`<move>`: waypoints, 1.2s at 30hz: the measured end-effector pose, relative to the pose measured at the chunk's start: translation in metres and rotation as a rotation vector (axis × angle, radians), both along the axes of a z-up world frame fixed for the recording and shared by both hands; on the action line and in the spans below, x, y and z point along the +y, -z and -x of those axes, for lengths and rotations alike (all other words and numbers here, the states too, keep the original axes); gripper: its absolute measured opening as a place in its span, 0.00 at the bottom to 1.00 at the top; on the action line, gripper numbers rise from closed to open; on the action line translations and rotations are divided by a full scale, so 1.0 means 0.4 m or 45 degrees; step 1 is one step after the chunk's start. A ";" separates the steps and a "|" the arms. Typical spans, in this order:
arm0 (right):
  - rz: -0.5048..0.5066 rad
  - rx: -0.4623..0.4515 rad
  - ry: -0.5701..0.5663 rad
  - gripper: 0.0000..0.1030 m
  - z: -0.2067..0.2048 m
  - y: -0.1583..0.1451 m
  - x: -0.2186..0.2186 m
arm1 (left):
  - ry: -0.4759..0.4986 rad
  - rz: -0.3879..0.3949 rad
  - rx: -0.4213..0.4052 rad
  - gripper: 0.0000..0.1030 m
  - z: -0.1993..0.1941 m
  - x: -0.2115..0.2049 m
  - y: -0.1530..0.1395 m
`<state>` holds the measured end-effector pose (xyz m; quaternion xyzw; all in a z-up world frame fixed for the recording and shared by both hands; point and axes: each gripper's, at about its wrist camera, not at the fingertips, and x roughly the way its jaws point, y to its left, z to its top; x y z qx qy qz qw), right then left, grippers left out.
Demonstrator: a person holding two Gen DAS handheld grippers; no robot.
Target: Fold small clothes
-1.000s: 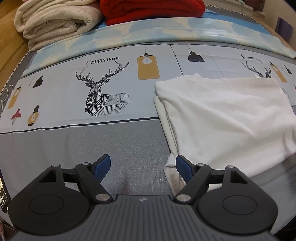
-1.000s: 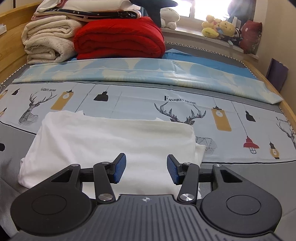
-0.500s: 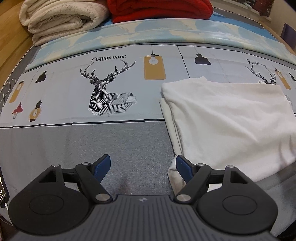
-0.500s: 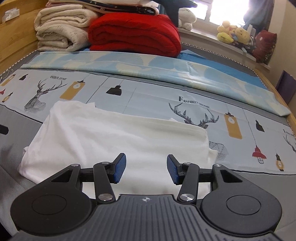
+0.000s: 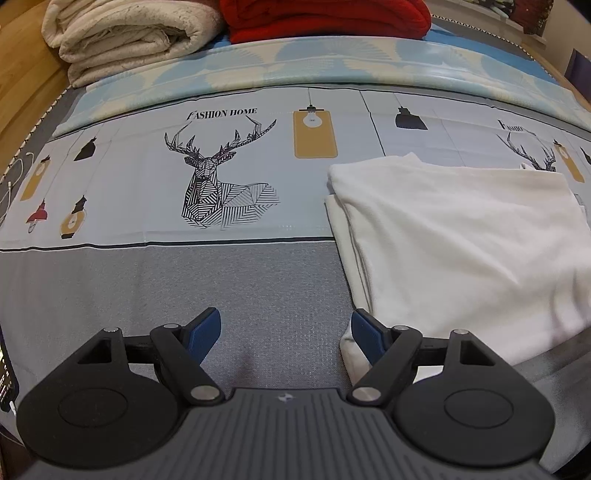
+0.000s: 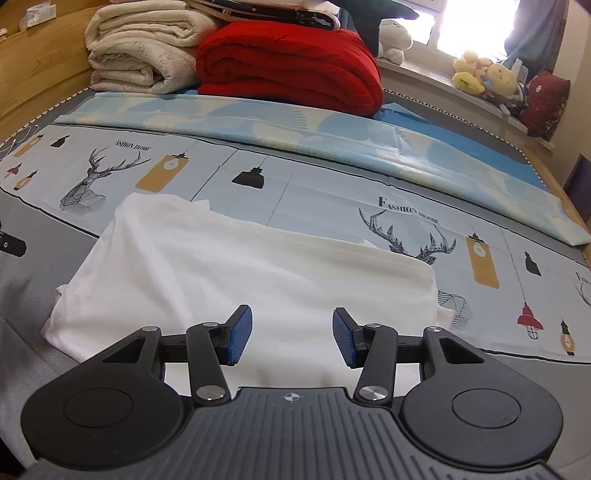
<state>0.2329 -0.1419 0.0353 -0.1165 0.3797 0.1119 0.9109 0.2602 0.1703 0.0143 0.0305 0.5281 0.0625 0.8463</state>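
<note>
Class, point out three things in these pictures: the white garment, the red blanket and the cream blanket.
white garment (image 6: pixel 258 266), right wrist view, middle of top layer
red blanket (image 6: pixel 291 62), right wrist view, folded front
cream blanket (image 5: pixel 125 40), left wrist view, rolled fold

Soft matt white cloth garment (image 6: pixel 236 266), smooth printed bedsheet (image 5: pixel 147 173), fluffy cream blanket (image 5: pixel 122 37), wooden bedframe (image 5: pixel 22 74)

Wooden bed frame (image 6: pixel 40 85); bright window (image 6: pixel 469 22) behind toy-lined sill (image 6: pixel 439 79).
</note>
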 end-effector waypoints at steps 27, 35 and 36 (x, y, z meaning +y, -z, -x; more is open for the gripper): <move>-0.014 0.021 -0.297 0.41 0.000 0.025 0.183 | -0.046 0.010 0.004 0.80 0.003 0.060 0.005; 0.040 0.115 -0.648 0.44 0.044 0.073 0.333 | -0.086 0.029 0.007 0.80 0.005 0.106 0.006; 0.056 0.128 -0.682 0.46 0.050 0.083 0.349 | -0.088 0.030 0.007 0.80 0.005 0.110 0.006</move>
